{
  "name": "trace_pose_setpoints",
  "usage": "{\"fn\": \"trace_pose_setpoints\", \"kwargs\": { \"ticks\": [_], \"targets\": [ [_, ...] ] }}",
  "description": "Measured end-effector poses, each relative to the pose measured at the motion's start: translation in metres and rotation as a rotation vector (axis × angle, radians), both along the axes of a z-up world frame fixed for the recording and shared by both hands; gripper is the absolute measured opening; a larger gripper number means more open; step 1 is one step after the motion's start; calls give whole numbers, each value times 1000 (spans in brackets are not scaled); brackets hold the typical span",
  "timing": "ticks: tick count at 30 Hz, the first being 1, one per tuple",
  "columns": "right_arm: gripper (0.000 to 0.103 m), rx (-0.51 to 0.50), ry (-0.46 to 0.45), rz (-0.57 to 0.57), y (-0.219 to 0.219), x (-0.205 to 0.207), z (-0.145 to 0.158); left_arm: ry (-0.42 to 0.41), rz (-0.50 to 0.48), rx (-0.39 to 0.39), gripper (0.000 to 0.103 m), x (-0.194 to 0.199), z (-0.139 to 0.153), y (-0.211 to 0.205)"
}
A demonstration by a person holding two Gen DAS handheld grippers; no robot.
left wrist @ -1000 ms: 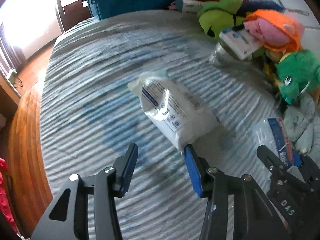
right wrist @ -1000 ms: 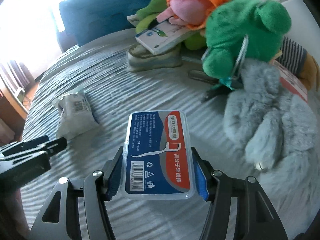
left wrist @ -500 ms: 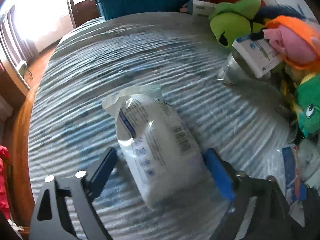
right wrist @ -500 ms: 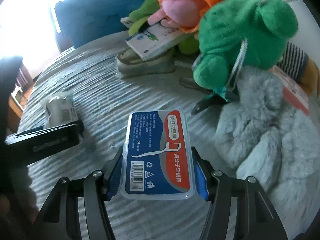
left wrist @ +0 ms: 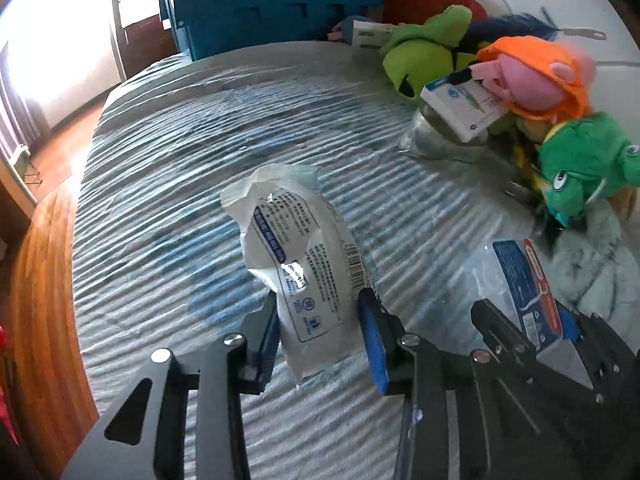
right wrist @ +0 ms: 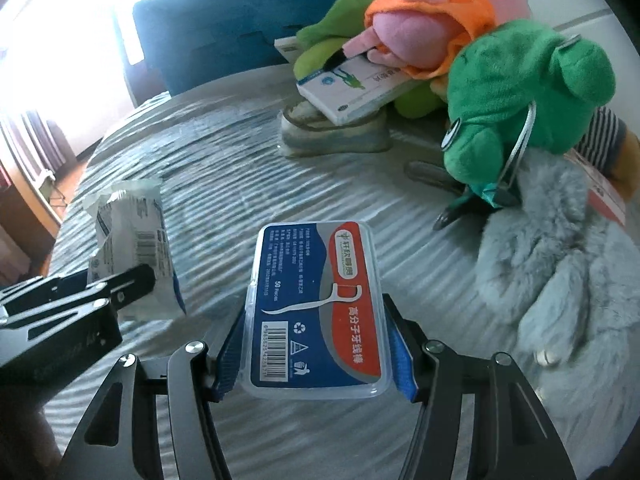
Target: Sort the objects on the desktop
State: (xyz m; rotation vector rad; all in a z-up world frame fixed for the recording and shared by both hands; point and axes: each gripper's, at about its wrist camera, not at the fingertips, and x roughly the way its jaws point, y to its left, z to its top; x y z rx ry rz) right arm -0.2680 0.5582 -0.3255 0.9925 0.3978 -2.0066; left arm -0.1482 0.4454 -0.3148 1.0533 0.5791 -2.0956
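A white plastic packet [left wrist: 296,248] with blue print sits between the blue pads of my left gripper [left wrist: 320,332]. The jaws are closing, both pads press its lower end, and its top stands tilted up off the striped cloth [left wrist: 180,184]. In the right wrist view the same packet [right wrist: 136,240] shows at the left beside a left fingertip [right wrist: 136,280]. My right gripper [right wrist: 316,344] is shut on a clear floss-pick box [right wrist: 316,304] with a blue and red label. That box [left wrist: 528,280] also shows at the lower right of the left wrist view.
A blue crate [left wrist: 272,0] stands at the far edge. Plush toys crowd the right: a green frog [right wrist: 520,92], an orange-and-pink one [right wrist: 432,20] and a grey furry one [right wrist: 560,248]. A white carton [right wrist: 352,88] leans on a clear bag. The table edge [left wrist: 80,208] drops to wooden floor at the left.
The left jaws opened wide around the white packet, then closed on it, and its top end has tipped up. The right gripper keeps its hold on the floss box.
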Motion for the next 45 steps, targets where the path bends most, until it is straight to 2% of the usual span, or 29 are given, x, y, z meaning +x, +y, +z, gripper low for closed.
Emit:
{"fn": "trace_pose_setpoints", "kwargs": {
  "ticks": [6,13,14,15,20,23,28,34,39,45],
  "targets": [
    [61,-22,12,1,-7,7,15,17,-16,-24,36,9,18,-1],
    [61,-49,29,-3,-2,14,47,39,-39,-54,27,13,54,7],
    [61,-57,31,-4,0,15,52,42,-41,-59,22,13,60,9],
    [61,-64,33,-6,1,16,58,44,-50,-63,12,14,67,11],
    [61,-80,52,-15,12,21,86,54,-79,-72,12,14,90,22],
    [61,-79,53,-33,20,20,92,35,-90,-63,12,11,85,24],
    [61,-53,34,-45,30,19,75,-4,-85,-20,12,10,52,23],
    [61,-40,-3,-42,33,17,56,-6,-105,-32,12,6,49,27],
    [61,-59,16,-35,31,17,74,15,-114,-46,12,7,71,29],
    [61,-105,69,-38,28,24,121,63,-120,-96,12,14,118,26]
  ]
}}
